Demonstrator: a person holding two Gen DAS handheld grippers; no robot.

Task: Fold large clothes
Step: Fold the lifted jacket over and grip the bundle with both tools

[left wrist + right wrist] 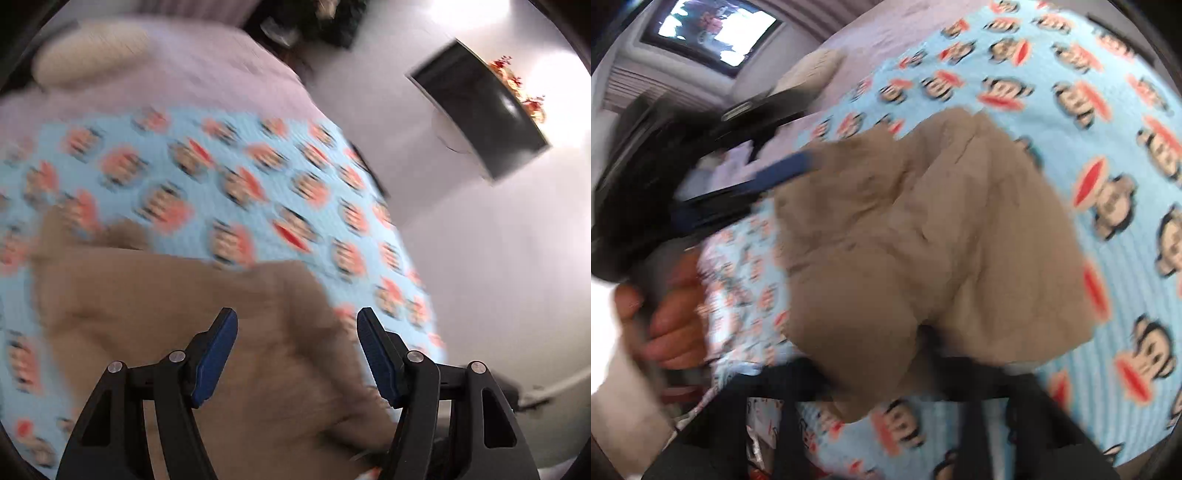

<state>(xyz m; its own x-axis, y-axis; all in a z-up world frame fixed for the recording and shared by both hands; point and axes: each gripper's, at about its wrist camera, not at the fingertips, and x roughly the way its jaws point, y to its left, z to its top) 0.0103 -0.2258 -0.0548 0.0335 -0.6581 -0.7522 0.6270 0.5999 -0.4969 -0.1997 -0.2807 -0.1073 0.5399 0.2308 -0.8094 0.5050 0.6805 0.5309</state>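
Monkey-print blanket point(236, 155) covers the bed near white wall point(498, 258).

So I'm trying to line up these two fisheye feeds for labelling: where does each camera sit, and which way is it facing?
Left wrist: on the left gripper, looking along its open blue-padded fingers, down over the tan garment on the monkey-print blanket, with a pillow beyond.
Right wrist: on the right gripper, its fingertips hidden under the tan garment; it faces the left gripper and the person's hand.
Shared: garment, blanket and left gripper.
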